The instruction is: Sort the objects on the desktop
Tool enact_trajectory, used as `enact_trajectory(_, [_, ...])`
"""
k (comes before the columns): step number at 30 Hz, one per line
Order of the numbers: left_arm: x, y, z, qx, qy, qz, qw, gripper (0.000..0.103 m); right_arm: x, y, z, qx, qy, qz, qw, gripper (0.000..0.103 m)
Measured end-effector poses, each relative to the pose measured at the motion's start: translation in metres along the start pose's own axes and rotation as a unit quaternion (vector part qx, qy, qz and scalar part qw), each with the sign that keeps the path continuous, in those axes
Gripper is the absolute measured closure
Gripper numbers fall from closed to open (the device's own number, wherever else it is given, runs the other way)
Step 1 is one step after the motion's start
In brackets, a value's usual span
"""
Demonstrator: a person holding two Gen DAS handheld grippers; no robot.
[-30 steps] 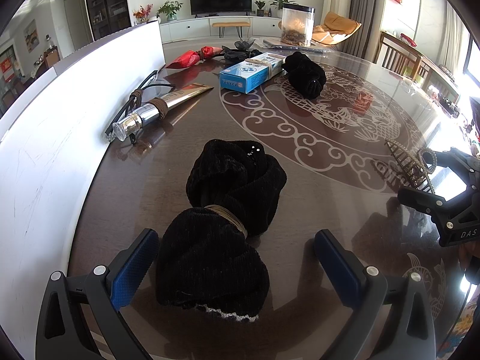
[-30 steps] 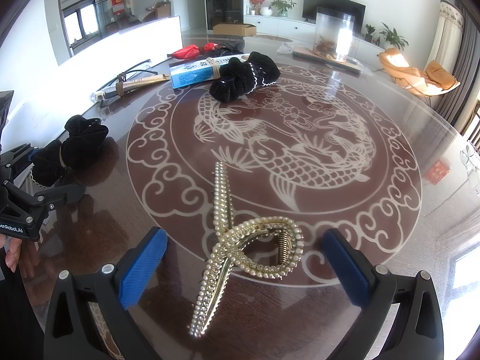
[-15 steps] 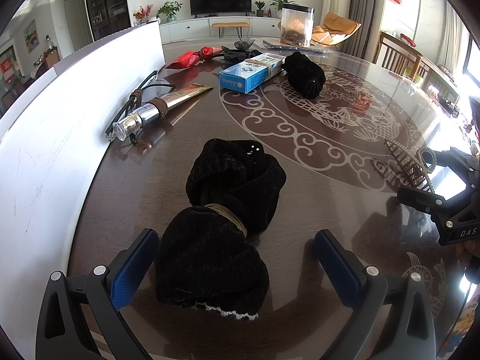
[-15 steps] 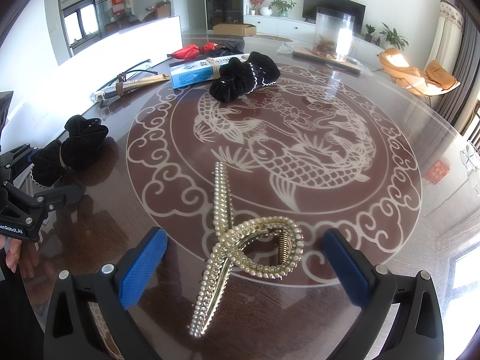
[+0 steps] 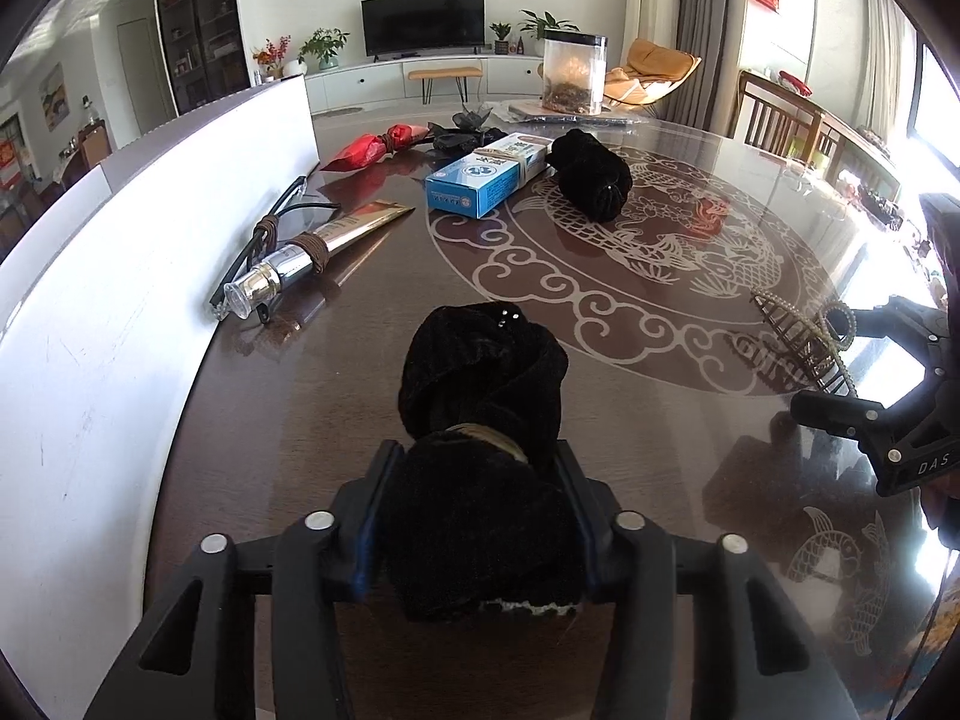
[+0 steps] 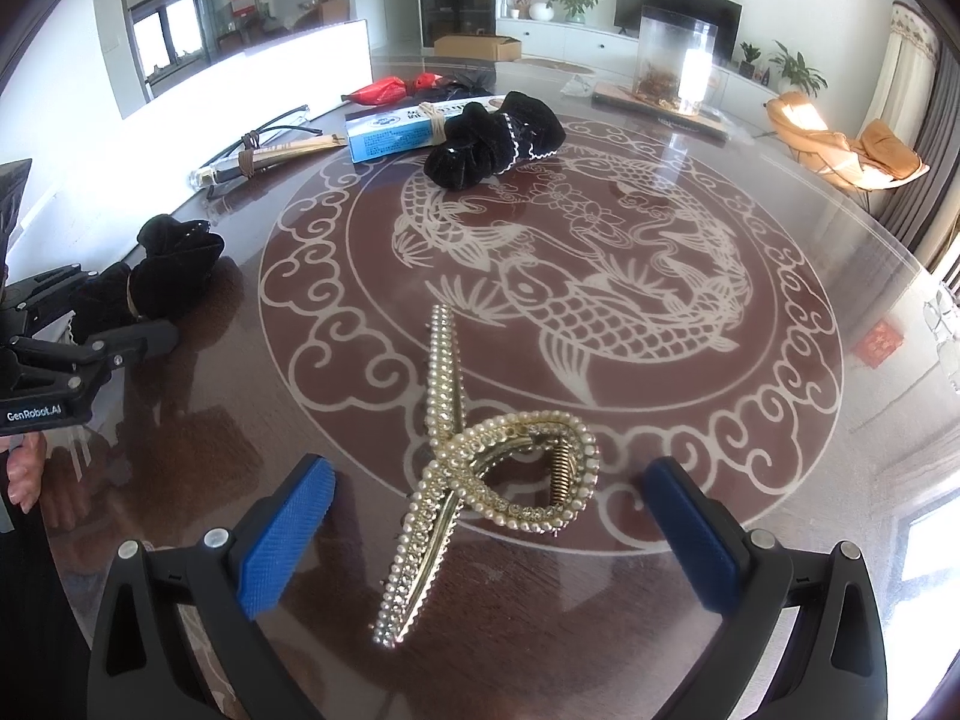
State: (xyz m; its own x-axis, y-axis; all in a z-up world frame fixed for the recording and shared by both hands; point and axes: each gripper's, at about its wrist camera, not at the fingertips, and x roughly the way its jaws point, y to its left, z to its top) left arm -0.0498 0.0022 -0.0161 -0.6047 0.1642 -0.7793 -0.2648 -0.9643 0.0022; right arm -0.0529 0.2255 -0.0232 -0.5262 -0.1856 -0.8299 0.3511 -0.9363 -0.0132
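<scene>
My left gripper (image 5: 477, 516) is shut on the near end of a black scrunchie bundle (image 5: 480, 372) tied with a tan band, which lies on the dark round table (image 5: 600, 420). The same bundle (image 6: 171, 267) and the left gripper (image 6: 129, 324) show at the left of the right wrist view. My right gripper (image 6: 489, 525) is open, its blue pads on either side of a pearl hair claw clip (image 6: 474, 456) that lies on the table. That clip (image 5: 804, 336) and the right gripper (image 5: 840, 360) appear at the right of the left wrist view.
A second black scrunchie (image 5: 591, 183), a blue box (image 5: 489, 177), a gold tube with a silver cap (image 5: 312, 249), black glasses (image 5: 264, 240) and a red packet (image 5: 372, 147) lie farther back. A white board (image 5: 90, 324) edges the table's left. A clear jar (image 5: 573, 72) stands at the back.
My left gripper has closed on the near end of the black scrunchie bundle. The right gripper and the hair clip have not moved.
</scene>
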Motion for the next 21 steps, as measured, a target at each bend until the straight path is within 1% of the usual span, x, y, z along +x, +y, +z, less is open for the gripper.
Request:
enact_trajectory(1, [-0.002, 0.001, -0.002, -0.003, -0.003, 0.001, 1.0000, 0.067, -0.001, 0.001, -0.001, 0.003, 0.000, -0.003, 1.000, 0.000])
enact_trajectory(2, [-0.004, 0.002, -0.004, -0.007, -0.007, -0.005, 0.9999, 0.068, -0.003, 0.001, -0.002, 0.004, -0.004, -0.004, 1.000, 0.009])
enact_trajectory(3, [-0.007, 0.004, -0.008, -0.014, -0.010, -0.011, 0.9998, 0.069, -0.007, 0.003, -0.002, 0.001, -0.014, -0.004, 1.000, 0.032])
enact_trajectory(5, [-0.013, 0.010, -0.015, -0.031, -0.012, -0.020, 0.9992, 0.069, -0.014, 0.006, -0.001, -0.009, -0.027, -0.019, 0.999, 0.057])
enact_trajectory(6, [-0.016, 0.013, -0.018, -0.040, -0.011, -0.025, 0.9988, 0.069, -0.016, 0.009, 0.000, -0.014, -0.029, -0.028, 0.999, 0.059])
enact_trajectory(7, [-0.019, 0.015, -0.021, -0.047, -0.011, -0.029, 0.9984, 0.069, -0.017, 0.011, 0.000, -0.016, -0.028, -0.028, 0.999, 0.059])
enact_trajectory(9, [-0.029, 0.018, -0.023, -0.055, -0.018, -0.034, 0.9977, 0.069, -0.021, 0.012, 0.001, -0.012, -0.032, -0.018, 0.999, 0.059])
enact_trajectory(12, [-0.048, 0.019, -0.027, -0.067, -0.038, -0.041, 0.9962, 0.069, -0.033, 0.014, 0.001, -0.003, -0.048, -0.007, 0.999, 0.059])
enact_trajectory(15, [-0.070, 0.020, -0.027, -0.091, -0.053, -0.051, 0.9931, 0.069, -0.048, 0.022, 0.008, -0.006, -0.064, 0.008, 0.998, 0.059])
enact_trajectory(18, [-0.104, 0.028, -0.022, -0.118, -0.084, -0.067, 0.9872, 0.069, -0.063, 0.036, 0.026, -0.024, -0.084, 0.022, 0.996, 0.059])
enact_trajectory(21, [-0.146, 0.048, -0.009, -0.133, -0.127, -0.054, 0.9816, 0.069, -0.077, 0.059, 0.057, -0.040, -0.110, 0.048, 0.992, 0.059])
